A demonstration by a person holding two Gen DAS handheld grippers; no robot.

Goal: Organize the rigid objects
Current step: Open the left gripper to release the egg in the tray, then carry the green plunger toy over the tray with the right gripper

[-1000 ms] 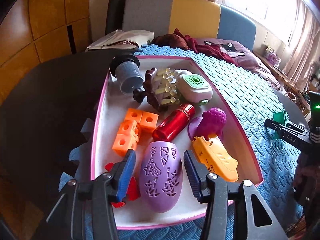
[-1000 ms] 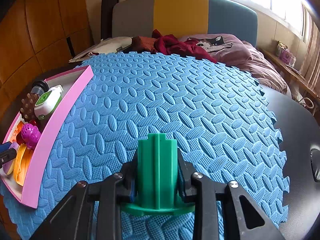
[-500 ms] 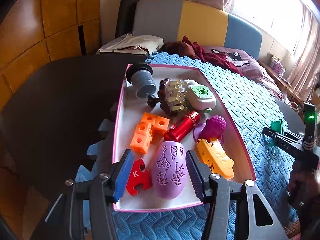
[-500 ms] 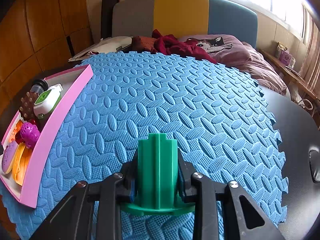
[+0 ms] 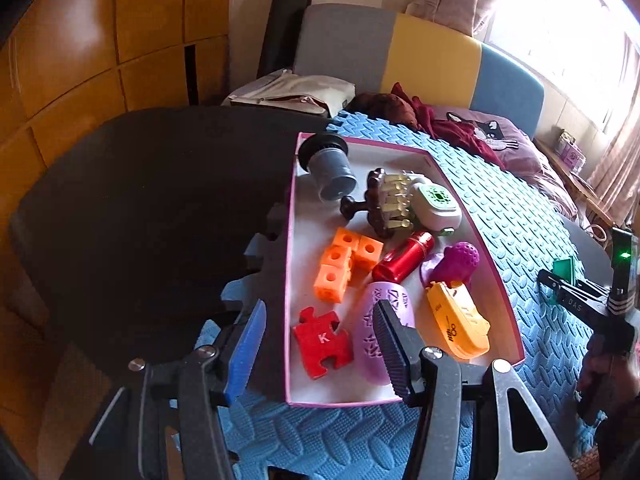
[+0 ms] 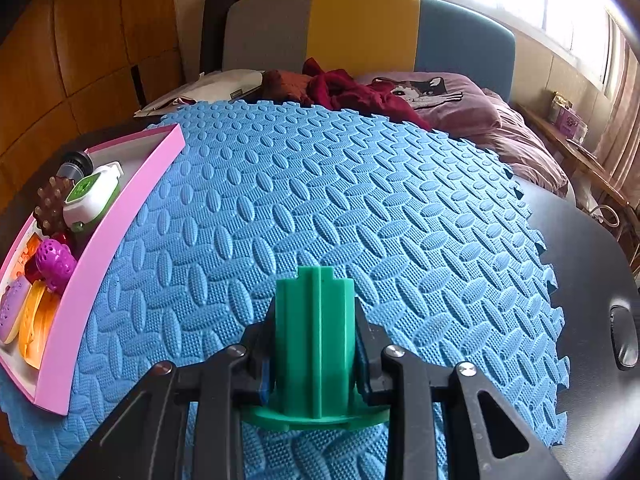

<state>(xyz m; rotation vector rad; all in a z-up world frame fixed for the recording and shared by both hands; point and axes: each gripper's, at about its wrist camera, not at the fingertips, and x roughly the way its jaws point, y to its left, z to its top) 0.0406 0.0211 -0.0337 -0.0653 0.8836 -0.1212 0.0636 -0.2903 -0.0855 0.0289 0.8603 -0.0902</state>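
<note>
The green plastic piece [image 6: 316,344] — a ribbed upright block on a round flange — looks stiff, light and a little slick, so it should take a firm squeeze without harm. Its flat ribbed sides are the sensible place to hold it, and that is where the right gripper [image 6: 316,354] has it: the jaws are closed narrow against both sides of the block, above the flange. The piece sits low over the blue foam mat [image 6: 400,200], well apart from the pink tray [image 6: 120,216] at the left; whether the flange touches the mat cannot be told. The gripper points forward and steeply down over the open mat.

The left gripper [image 5: 320,336] hangs above the near end of the tray, angled down, its jaws part-way apart and holding nothing. Seen between the jaws lie a red puzzle piece [image 5: 323,342] and a purple egg-shaped shell [image 5: 374,340], neither of them touched. The shell, pierced with cut-outs, is probably thin and smooth — better taken across its narrow width. Beyond lie orange cubes [image 5: 344,262] and a red cylinder [image 5: 404,258], all hard things
</note>
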